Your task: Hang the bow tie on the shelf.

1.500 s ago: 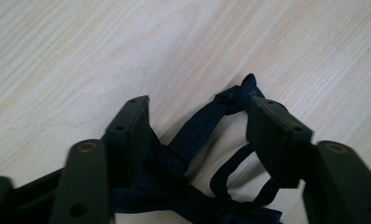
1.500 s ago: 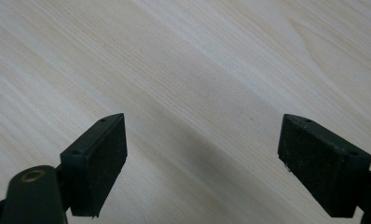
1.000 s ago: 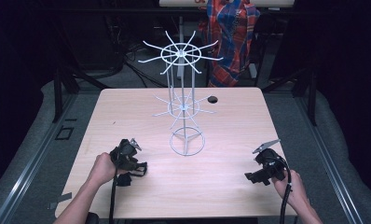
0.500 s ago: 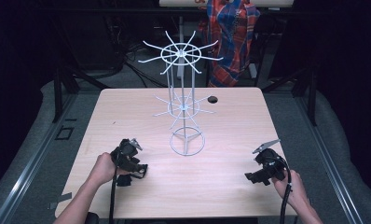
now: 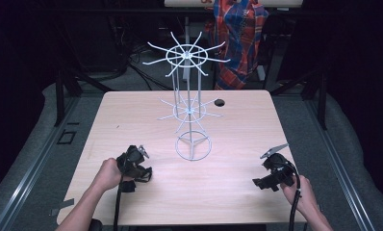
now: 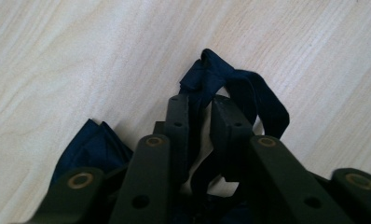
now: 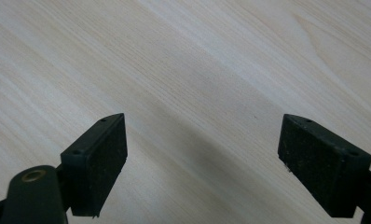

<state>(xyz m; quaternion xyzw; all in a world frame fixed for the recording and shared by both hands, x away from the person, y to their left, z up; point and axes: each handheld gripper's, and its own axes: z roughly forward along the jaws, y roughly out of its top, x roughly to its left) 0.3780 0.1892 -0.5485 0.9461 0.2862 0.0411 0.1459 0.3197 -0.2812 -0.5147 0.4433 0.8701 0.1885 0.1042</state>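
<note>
Now, left gripper [image 6: 200, 116] fingers pinching crumpled navy strap [image 6: 249, 93], right gripper [image 7: 202, 154] fingers wide, empty.

High view: the table [image 5: 237, 139] is evenly and brightly lit from above, while the surroundings fall off into near-black; the whole picture is soft and low in detail. The white wire rack [image 5: 189, 103] casts only a faint, diffuse shadow near its base.

Left gripper view: the wood grain is sharp at the far side, the nearest parts of the left claw [image 6: 200, 121] are blurred, and the dark blue cloth [image 6: 239, 91] holds little shading.

Right gripper view: a broad soft shadow lies on the wood between the pads of the right claw [image 7: 202, 144]; the light is flat, without glare.
</note>
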